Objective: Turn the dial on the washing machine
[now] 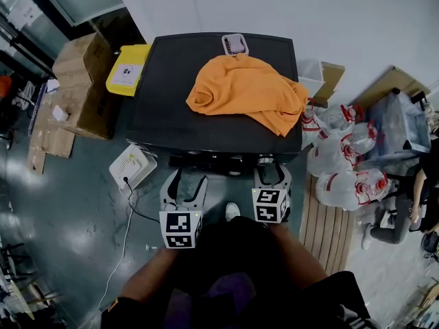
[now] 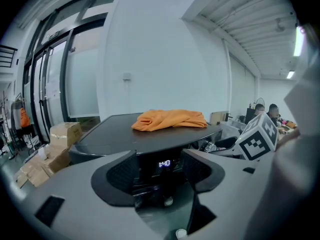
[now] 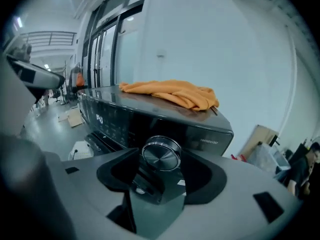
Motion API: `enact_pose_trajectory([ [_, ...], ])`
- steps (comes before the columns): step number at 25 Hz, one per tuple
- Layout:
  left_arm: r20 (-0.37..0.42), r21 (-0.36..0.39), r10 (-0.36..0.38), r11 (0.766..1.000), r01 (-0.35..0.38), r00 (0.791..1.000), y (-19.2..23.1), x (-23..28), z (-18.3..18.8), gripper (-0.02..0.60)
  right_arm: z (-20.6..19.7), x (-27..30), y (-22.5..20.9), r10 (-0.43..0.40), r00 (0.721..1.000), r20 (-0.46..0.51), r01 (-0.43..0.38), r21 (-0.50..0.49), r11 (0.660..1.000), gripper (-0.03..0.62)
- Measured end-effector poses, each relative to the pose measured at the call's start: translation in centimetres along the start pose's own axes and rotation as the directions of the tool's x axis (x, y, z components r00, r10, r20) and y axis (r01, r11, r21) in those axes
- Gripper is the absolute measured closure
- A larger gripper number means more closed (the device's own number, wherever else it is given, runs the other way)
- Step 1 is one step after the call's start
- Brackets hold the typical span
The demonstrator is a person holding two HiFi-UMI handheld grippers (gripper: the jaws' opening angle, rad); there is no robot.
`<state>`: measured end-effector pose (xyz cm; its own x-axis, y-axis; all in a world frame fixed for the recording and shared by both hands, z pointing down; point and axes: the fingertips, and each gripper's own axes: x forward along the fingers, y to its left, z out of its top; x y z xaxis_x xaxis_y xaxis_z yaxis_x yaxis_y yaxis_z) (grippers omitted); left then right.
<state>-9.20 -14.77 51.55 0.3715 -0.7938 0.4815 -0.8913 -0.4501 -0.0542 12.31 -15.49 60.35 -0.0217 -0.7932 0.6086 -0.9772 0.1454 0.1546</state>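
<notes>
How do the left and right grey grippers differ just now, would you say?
The left grey gripper has empty jaws facing the lit display; the right grey gripper frames the round silver dial. The left sits further from the black washing machine than the right. Both have jaws wide apart.

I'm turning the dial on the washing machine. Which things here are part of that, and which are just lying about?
Part of the job:
washing machine
dial, between the right gripper's jaws
right gripper

Just lying about:
orange cloth on the machine's top
cardboard boxes
yellow box
plastic bags
</notes>
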Motion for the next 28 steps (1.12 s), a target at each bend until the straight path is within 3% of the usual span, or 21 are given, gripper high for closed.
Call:
enact_pose_trajectory([
  [8,-0.005,-0.008,0.014,1.000,-0.014,1.000,0.6,-0.4,-0.2,0.293,-0.2,0.5,-0.3,-0.039,0.999,-0.034,0.038,-0.020,0.999,0.342],
  [12,0.000,-0.013,0.012,1.000,-0.012,1.000,0.7,-0.4,-0.1,0.293,-0.6,0.6,-0.5,0.013,1.000,-0.029,-0.010,0.118,0.993,0.342],
  [15,0.002,-0.007,0.005,1.000,-0.005,1.000,0.5,-0.3,0.1,0.293,-0.9,0.8,-0.9,0.083,0.997,-0.004,-0.080,0.255,0.964,0.342],
  [19,0.000,-0.015,-0.017,1.000,0.017,1.000,-0.1,-0.1,0.1,0.293,-1.1,0.9,-1.1,0.173,0.984,0.041,-0.174,0.417,0.892,0.342],
  [24,0.004,-0.034,-0.033,0.999,0.033,0.999,-0.6,0.2,0.3,0.293,-1.3,0.9,-1.3,0.244,0.967,0.074,-0.247,0.503,0.828,0.342],
  [26,0.000,-0.037,-0.035,0.999,0.035,0.999,-0.8,0.2,0.1,0.293,-1.4,0.9,-1.4,0.238,0.969,0.066,-0.238,0.493,0.836,0.342],
  [28,-0.001,-0.033,-0.036,0.999,0.036,0.999,-0.9,0.2,0.1,0.293,-1.5,0.6,-1.4,0.192,0.981,0.039,-0.191,0.423,0.886,0.342],
])
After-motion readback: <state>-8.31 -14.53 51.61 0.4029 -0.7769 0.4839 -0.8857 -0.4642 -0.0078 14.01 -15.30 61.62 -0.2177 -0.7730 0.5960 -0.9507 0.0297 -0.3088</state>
